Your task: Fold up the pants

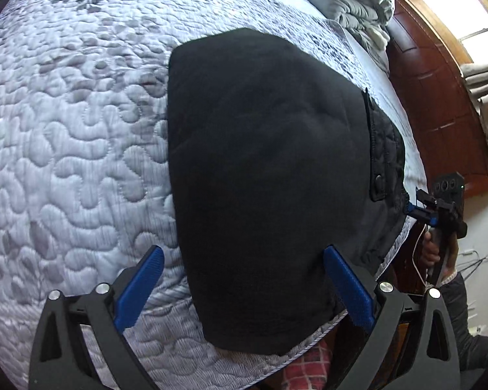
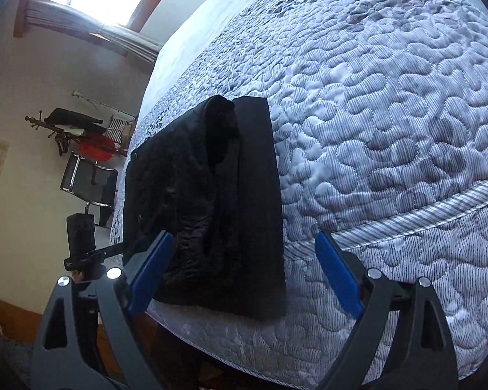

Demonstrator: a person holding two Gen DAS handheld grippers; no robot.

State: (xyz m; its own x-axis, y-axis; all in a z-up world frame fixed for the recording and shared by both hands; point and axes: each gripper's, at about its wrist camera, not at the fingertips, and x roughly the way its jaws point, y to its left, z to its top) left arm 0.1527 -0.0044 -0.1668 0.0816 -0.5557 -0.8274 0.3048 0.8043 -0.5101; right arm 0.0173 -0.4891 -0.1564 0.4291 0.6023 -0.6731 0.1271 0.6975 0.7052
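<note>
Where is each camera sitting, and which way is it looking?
Left wrist view: sits on the left gripper, looking along its open blue fingers over the folded black pants on the quilted mattress; the right gripper shows beside the pants.
Right wrist view: sits on the right gripper, fingers open, facing the pants at the mattress edge; the left gripper shows at left.
Shared: pants, mattress, window.

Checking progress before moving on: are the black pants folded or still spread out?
Folded. The black pants lie as a compact layered rectangle near the mattress edge, no legs extending. Both hand-held grippers are open, holding nothing.
</note>
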